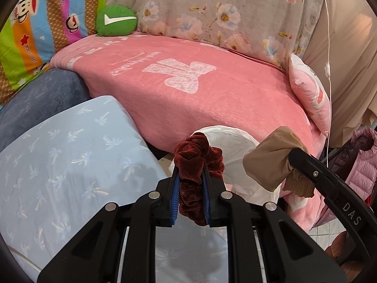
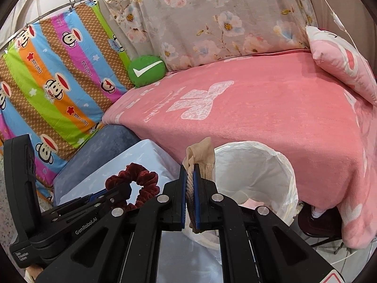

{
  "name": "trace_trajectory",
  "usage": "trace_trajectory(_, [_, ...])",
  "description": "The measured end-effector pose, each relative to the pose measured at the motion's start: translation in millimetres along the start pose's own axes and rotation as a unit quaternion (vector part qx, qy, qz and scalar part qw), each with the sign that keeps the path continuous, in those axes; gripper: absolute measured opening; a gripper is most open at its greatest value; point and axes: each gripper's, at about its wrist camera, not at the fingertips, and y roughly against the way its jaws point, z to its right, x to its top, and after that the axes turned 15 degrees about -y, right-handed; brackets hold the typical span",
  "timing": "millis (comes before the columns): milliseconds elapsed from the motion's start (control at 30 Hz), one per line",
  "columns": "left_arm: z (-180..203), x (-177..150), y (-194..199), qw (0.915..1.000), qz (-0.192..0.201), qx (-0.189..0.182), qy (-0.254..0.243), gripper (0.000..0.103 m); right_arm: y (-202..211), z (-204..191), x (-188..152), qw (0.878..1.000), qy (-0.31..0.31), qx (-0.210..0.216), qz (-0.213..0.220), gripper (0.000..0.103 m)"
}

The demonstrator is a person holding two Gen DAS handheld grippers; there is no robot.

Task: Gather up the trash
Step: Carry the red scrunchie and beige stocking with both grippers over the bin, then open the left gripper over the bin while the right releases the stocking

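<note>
Pink blanket [image 1: 212, 99] covers the bed behind both tools. Clamped between the blue pads of the left gripper [image 1: 190, 176] is a dark red velvet scrunchie [image 1: 200, 158], held just beside the rim of the white-lined trash bin [image 2: 271, 165]. Clenched on a beige stocking [image 2: 200, 155], the right gripper [image 2: 190, 174] holds it at the bin's near edge. Both items are off the bed, in the air. A pale blue pillow [image 1: 59, 153] lies to the left, and 1 green check-mark cushion [image 1: 116, 20] sits against the striped monkey sheet [image 2: 47, 82].
</note>
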Motion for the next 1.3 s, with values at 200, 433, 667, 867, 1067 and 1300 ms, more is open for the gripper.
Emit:
trace_trajectory(200, [19,10,-9,0.9994,-0.003,-0.025,-0.023,0.018,3,17,7,1.0,-0.013,-0.008,0.008,0.006])
trace_trajectory(433, [38,24,-16,0.998,0.0,-0.044,-0.046,0.023,6,28,11,1.0,-0.022,-0.015,0.015,0.006])
trace_trajectory(667, [36,29,-14,0.9991,0.024,-0.018,-0.031,0.068,5,33,15,0.999,-0.023,-0.018,0.019,0.006])
trace_trajectory(867, [27,24,-17,0.9996,0.015,0.001,-0.026,0.068,-3,29,18,1.0,-0.012,-0.02,0.018,0.006])
trace_trajectory(1067, [15,19,-16,0.9997,0.01,0.013,-0.016,0.069,-12,16,20,1.0,-0.002,-0.016,0.018,0.011])
trace_trajectory(1300, [5,14,-11,0.9997,0.012,0.021,-0.005,0.076,-12,6,16,1.0,0.006,-0.012,0.016,0.018])
